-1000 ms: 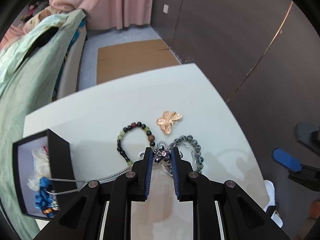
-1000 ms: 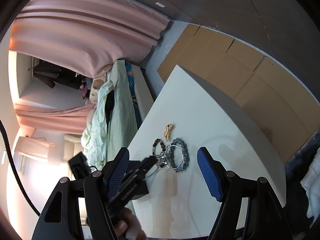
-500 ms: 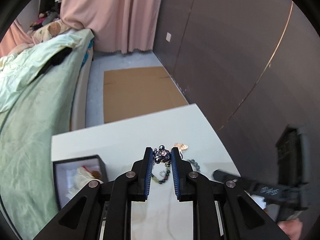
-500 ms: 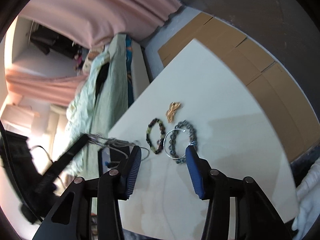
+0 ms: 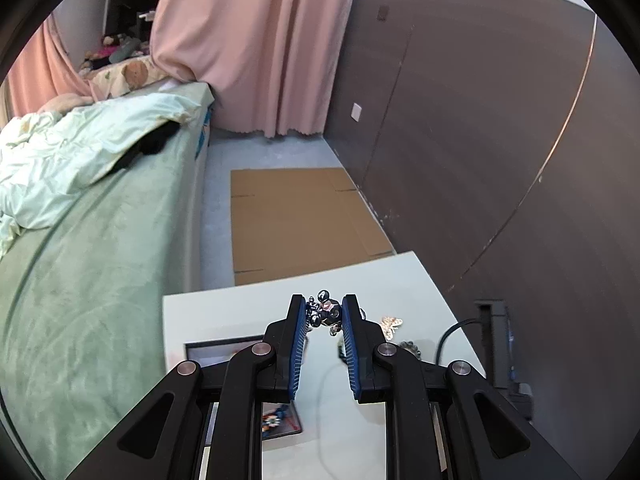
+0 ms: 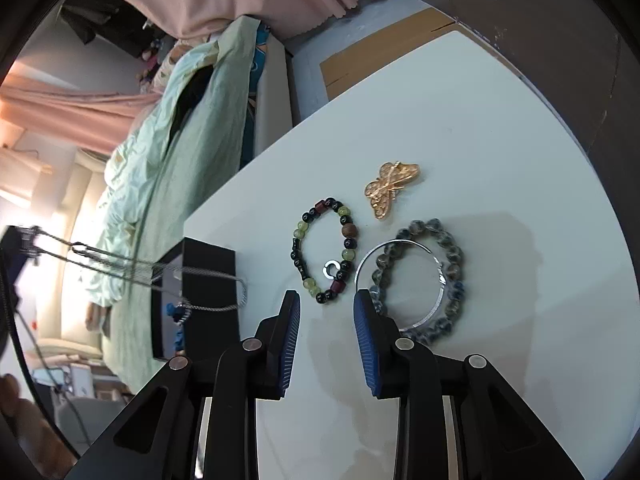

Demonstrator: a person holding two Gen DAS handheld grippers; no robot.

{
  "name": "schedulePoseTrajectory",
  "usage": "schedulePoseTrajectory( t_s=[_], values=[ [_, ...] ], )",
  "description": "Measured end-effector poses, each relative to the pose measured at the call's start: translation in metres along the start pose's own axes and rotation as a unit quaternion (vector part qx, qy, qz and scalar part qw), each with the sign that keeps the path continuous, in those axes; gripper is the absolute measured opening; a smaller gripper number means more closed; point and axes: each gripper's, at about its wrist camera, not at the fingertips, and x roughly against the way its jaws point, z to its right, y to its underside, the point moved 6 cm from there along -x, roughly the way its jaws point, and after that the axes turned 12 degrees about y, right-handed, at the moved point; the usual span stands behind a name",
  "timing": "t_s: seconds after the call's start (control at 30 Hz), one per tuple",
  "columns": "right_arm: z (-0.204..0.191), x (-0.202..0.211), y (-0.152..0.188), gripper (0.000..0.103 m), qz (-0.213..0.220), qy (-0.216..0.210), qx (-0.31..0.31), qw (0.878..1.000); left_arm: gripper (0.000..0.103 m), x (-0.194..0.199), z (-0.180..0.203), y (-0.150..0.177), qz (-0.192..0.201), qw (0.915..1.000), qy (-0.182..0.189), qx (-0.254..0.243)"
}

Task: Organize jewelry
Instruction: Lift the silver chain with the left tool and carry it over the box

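So the left hand-held gripper (image 5: 324,314) is clamped on a dark beaded pendant cluster (image 5: 326,312), pinched right at the tips of its blue pads and held up in the air above the white bench (image 5: 240,308). From the right wrist view you can see a silver chain (image 6: 132,268) running from the far left of frame, over the black jewelry box (image 6: 208,280), with its loop end draped on the box's near wall. The box sits at the bench's left edge, and there's something blue inside it.

The right hand-held gripper (image 6: 326,300) is open, with nothing between its pads, hovering over the bench. Just ahead of its tips lies the multicolor bead bracelet (image 6: 324,248), with a small silver ring (image 6: 331,269) inside its loop. Just to the right of that, a thin silver bangle (image 6: 400,284) lies overlapping a grey-blue bead bracelet (image 6: 450,268), both close beside the right pad. The gold butterfly brooch (image 6: 391,188) sits farther out, apart from the bracelets.
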Motion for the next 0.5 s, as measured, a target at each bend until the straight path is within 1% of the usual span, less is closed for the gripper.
schedulePoseTrajectory(
  t_s=[0.13,0.23,0.3,0.43,0.47,0.5],
  values=[
    [0.0,-0.005,0.0,0.03,0.001,0.033,0.014,0.999,0.019,0.014,-0.008,-0.005,0.01,0.9999,-0.002,0.002],
    [-0.001,-0.008,0.001,0.027,0.003,0.054,0.027,0.998,0.019,0.026,-0.012,-0.007,0.017,0.9998,-0.003,0.005],
    [-0.002,-0.009,0.002,0.027,0.005,0.076,0.036,0.996,0.019,0.034,-0.015,-0.01,0.022,0.9997,-0.005,0.005],
    [-0.004,-0.009,0.003,0.025,0.009,0.092,0.05,0.994,0.019,0.047,-0.017,-0.017,0.031,0.9995,-0.008,0.003],
    [-0.002,-0.008,0.003,0.021,0.011,0.099,0.053,0.994,0.019,0.051,-0.018,-0.019,0.034,0.9994,-0.009,0.003],
    [-0.004,-0.009,0.003,0.013,0.012,0.106,0.055,0.993,0.019,0.056,-0.018,-0.02,0.039,0.9992,-0.01,0.003]
  ],
)
